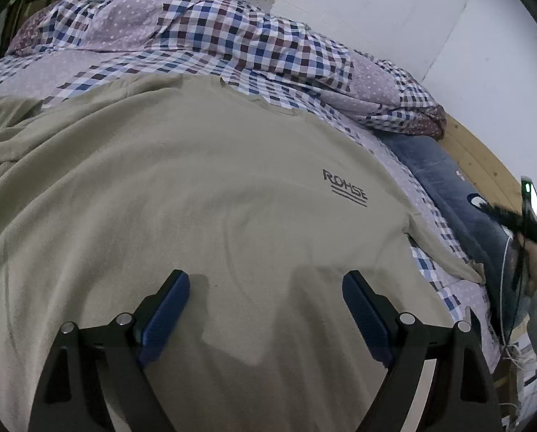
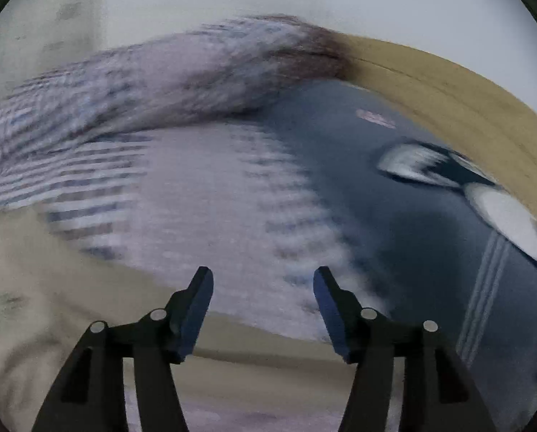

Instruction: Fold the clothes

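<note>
Beige T-shirt (image 1: 203, 194) lies spread flat on the checked bedsheet (image 1: 340, 122). Left gripper (image 1: 266, 288) hovers above it, jaws wide, empty. Right gripper (image 2: 263, 280), blurred view, jaws apart, holds nothing.

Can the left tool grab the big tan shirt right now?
Probably yes. The left tool is open right above the tan shirt, which lies spread on the bed with nothing on top of it.

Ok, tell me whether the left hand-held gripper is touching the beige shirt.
Cannot tell. In the left wrist view the left hand-held gripper is open over the beige shirt, casting shadows on it, but neither contact nor a gap shows plainly.
</note>
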`<state>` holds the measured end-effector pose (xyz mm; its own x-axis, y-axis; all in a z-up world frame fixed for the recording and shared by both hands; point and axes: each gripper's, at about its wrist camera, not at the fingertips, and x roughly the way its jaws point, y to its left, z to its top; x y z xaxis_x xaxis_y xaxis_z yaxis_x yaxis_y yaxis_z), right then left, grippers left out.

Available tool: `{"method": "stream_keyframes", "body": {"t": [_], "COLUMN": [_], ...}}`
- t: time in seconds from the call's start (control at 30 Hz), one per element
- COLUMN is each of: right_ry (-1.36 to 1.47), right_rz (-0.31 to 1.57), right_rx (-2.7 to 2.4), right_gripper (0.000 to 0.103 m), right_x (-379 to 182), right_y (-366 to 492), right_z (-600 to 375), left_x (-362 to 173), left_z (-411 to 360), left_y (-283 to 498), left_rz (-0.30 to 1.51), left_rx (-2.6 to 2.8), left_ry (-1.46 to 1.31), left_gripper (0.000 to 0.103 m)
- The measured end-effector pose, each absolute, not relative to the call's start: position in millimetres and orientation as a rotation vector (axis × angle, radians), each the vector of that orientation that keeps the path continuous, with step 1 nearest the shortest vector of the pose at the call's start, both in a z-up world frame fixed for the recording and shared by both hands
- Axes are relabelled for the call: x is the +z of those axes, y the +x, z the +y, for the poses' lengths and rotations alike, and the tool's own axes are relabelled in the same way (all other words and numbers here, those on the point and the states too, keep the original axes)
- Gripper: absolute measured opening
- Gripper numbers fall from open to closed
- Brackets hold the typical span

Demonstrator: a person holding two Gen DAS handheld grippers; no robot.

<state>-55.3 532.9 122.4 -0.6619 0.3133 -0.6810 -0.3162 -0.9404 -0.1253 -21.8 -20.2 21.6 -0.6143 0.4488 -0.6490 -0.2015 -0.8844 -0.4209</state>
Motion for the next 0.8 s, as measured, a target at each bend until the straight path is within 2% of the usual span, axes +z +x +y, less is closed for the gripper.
{"method": "stream_keyframes", "body": {"t": [0.1, 0.3, 0.37, 0.53, 0.6, 0.8], "right_ry": [-1.162, -1.345, -1.314, -1.338, -1.481, -1.548], "right_rz": [-0.107, -0.462, -0.505, -0.368, -0.381, -0.738], "right_rx": [2.785, 2.84, 2.824, 2.782, 2.826, 3.027], "right_gripper": [0.064, 0.064, 0.064, 0.064, 0.064, 0.064], "right_x": [100, 30, 18, 9, 4, 10], "right_y": [-101, -175, -192, -240, -245, -187], "right_z": [467, 354, 343, 344, 327, 279], "left_x": [21, 19, 18, 16, 15, 14], "left_z": [-20, -17, -17, -18, -19, -20], "left_y": [-22, -23, -24, -25, -25, -25], "left_rz": [-0.432, -0.424, -0.424, -0.434, -0.436, -0.446], "left_rx": [2.499, 2.508, 2.507, 2.501, 2.499, 2.494], "left_ry": [-1.125, -1.126, -1.127, -1.125, -1.124, -1.117], "left_gripper": [0.09, 0.09, 0.09, 0.09, 0.09, 0.091]}}
